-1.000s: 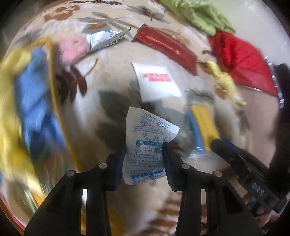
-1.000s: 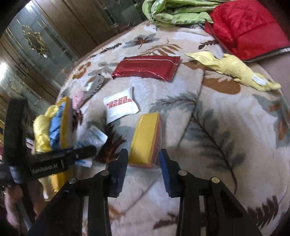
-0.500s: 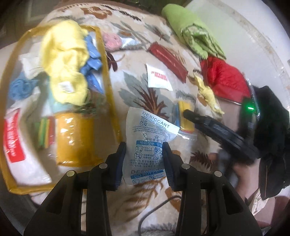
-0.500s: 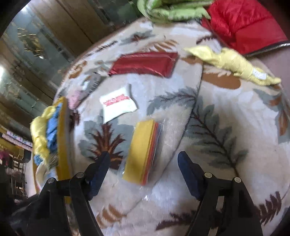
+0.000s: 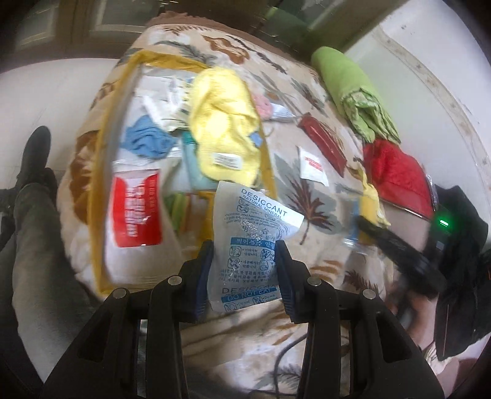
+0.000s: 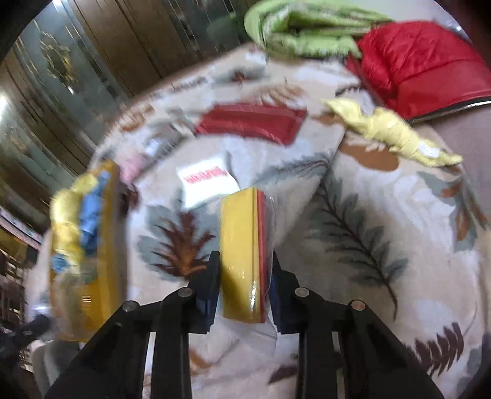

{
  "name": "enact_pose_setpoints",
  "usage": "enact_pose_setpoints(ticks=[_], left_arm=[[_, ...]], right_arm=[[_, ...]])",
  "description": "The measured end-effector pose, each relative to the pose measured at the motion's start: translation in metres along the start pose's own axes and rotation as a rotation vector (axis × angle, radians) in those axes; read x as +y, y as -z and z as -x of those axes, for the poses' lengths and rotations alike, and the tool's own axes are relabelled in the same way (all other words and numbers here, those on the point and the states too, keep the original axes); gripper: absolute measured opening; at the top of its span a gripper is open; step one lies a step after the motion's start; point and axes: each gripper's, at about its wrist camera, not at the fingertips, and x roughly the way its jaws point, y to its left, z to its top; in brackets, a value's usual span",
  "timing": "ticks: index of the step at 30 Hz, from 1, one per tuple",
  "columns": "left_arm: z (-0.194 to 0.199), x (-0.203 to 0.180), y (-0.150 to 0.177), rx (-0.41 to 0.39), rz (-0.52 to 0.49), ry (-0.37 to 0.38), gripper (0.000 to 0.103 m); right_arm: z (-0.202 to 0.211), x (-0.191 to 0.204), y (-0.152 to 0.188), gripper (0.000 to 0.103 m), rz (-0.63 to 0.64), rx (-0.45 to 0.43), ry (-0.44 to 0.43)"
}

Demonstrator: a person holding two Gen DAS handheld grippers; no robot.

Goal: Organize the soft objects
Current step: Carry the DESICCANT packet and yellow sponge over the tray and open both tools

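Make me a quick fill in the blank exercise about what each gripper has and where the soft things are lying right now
1. The left gripper is clamped on a white and blue packet printed with the word ____.
2. Between the pads of the closing right gripper stands a wrapped pack of cloths whose broad face is ____ in colour.
3. The folded green fabric lies right beside a quilted item coloured ____.

Missing words: desiccant; yellow; red
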Motion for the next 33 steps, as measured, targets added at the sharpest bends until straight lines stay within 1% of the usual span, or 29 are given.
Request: enact_pose_setpoints(ticks=[2, 4, 5, 7, 9, 11, 15, 18, 20, 22, 24, 26, 27, 29, 32, 33], left_arm=[[0.002, 0.005, 0.001, -0.004, 0.009, 0.003, 0.039], [0.002, 0.005, 0.000, -0.006, 0.009, 0.001, 0.039], [0.003, 0.006, 0.001, -0.008, 0.009, 0.002, 0.039], [0.004, 0.008, 0.001, -0.010, 0.007, 0.001, 0.039], [0.005, 0.010, 0.001, -0.015, 0.014, -0.014, 0.039], [0.006, 0.012, -0.001, -0.021, 0.023, -0.020, 0.039], [0.008, 0.015, -0.005, -0.031, 0.018, -0.043, 0.039], [0.009, 0.015, -0.011, -0.047, -0.008, -0.083, 0.039], [0.005, 0.019, -0.015, -0.038, -0.008, -0.096, 0.039], [-0.002, 0.022, -0.017, -0.030, -0.020, -0.112, 0.039], [-0.009, 0.027, -0.020, -0.027, -0.018, -0.130, 0.039], [-0.011, 0.031, -0.022, -0.034, -0.027, -0.130, 0.039], [-0.011, 0.032, -0.022, -0.036, -0.028, -0.131, 0.040], [-0.009, 0.035, -0.022, -0.036, -0.017, -0.129, 0.041], [-0.005, 0.038, -0.021, -0.039, 0.006, -0.080, 0.042], [-0.003, 0.039, -0.021, -0.043, 0.021, -0.061, 0.044]], right_arm=[[0.016, 0.009, 0.004, 0.026, 0.001, -0.017, -0.057], [0.024, 0.020, 0.007, 0.026, 0.031, -0.027, -0.063], [0.027, 0.026, 0.010, 0.026, 0.039, -0.027, -0.082], [0.029, 0.039, 0.014, 0.026, 0.055, 0.000, -0.157], [0.028, 0.056, 0.020, 0.026, 0.091, 0.011, -0.200], [0.024, 0.077, 0.026, 0.026, 0.127, 0.042, -0.288], [0.011, 0.117, 0.033, 0.026, 0.203, 0.071, -0.356], [0.001, 0.143, 0.038, 0.026, 0.251, 0.085, -0.379], [-0.011, 0.156, 0.040, 0.026, 0.275, 0.105, -0.395], [-0.022, 0.163, 0.046, 0.026, 0.286, 0.118, -0.382], [-0.032, 0.164, 0.052, 0.027, 0.278, 0.145, -0.386], [-0.041, 0.165, 0.057, 0.027, 0.275, 0.160, -0.383], [-0.044, 0.164, 0.059, 0.029, 0.273, 0.163, -0.377], [-0.048, 0.162, 0.062, 0.029, 0.263, 0.169, -0.386], [-0.047, 0.160, 0.062, 0.031, 0.253, 0.178, -0.393], [-0.044, 0.160, 0.061, 0.039, 0.251, 0.176, -0.393]])
